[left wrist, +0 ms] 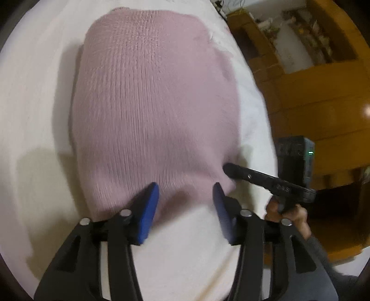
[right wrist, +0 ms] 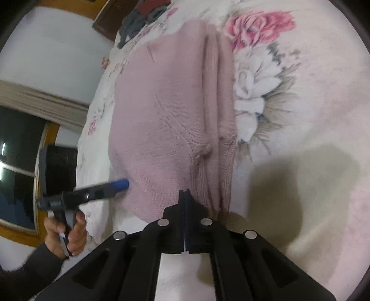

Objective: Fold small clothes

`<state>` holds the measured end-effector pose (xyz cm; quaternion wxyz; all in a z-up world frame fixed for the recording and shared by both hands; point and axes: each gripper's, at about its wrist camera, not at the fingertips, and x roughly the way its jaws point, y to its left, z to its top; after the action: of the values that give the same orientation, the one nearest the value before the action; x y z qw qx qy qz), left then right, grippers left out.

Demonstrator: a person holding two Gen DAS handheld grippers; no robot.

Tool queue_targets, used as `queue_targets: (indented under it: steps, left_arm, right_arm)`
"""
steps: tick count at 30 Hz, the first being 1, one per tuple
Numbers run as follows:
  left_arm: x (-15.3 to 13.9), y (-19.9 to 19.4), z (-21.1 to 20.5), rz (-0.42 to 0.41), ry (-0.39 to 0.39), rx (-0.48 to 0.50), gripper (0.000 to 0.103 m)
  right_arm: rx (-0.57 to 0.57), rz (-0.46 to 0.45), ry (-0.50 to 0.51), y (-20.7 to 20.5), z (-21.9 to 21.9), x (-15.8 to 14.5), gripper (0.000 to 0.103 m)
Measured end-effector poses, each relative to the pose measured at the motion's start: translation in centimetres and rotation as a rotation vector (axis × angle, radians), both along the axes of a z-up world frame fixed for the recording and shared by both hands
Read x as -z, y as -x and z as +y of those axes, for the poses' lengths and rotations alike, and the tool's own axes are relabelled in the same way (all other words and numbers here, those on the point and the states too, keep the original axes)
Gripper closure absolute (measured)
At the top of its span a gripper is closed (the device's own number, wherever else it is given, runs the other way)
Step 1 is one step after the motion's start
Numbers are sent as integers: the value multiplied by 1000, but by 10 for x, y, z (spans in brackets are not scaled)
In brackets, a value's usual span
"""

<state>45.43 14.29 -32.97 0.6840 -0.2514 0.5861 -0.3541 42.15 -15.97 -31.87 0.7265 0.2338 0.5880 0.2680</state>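
A pink knit garment [left wrist: 152, 111] lies flat on the white bedcover [left wrist: 34, 115]. My left gripper [left wrist: 185, 186] stands open over the garment's near edge, its blue pads [left wrist: 150, 208] apart with nothing between them. In the right wrist view the garment [right wrist: 166, 97] shows a long folded ridge down its right side. My right gripper [right wrist: 185, 192] is shut at the garment's near edge, where creases gather toward its tips. The right gripper [left wrist: 229, 169] also shows in the left wrist view, touching the garment's right corner. The left gripper [right wrist: 120, 184] shows at the garment's left edge.
The bedcover has a printed rose [right wrist: 259, 25] and a white flower [right wrist: 249, 92] beside the garment. Dark clothes [right wrist: 138, 18] lie at the bed's far end. Wooden furniture [left wrist: 312, 92] and a dark box [left wrist: 293, 157] stand past the bed's edge. A person's hand [right wrist: 67, 231] holds the left gripper.
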Motion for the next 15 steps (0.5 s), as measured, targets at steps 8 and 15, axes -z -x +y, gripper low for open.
queue_targets:
  steps: [8, 15]
  left_arm:
    - [-8, 25, 80, -41, -21, -145, 13]
    - [25, 22, 125, 97, 103, -318, 13]
  right_arm:
    - [155, -8, -206, -37, -61, -42, 24]
    - [192, 144, -311, -93, -67, 6, 19]
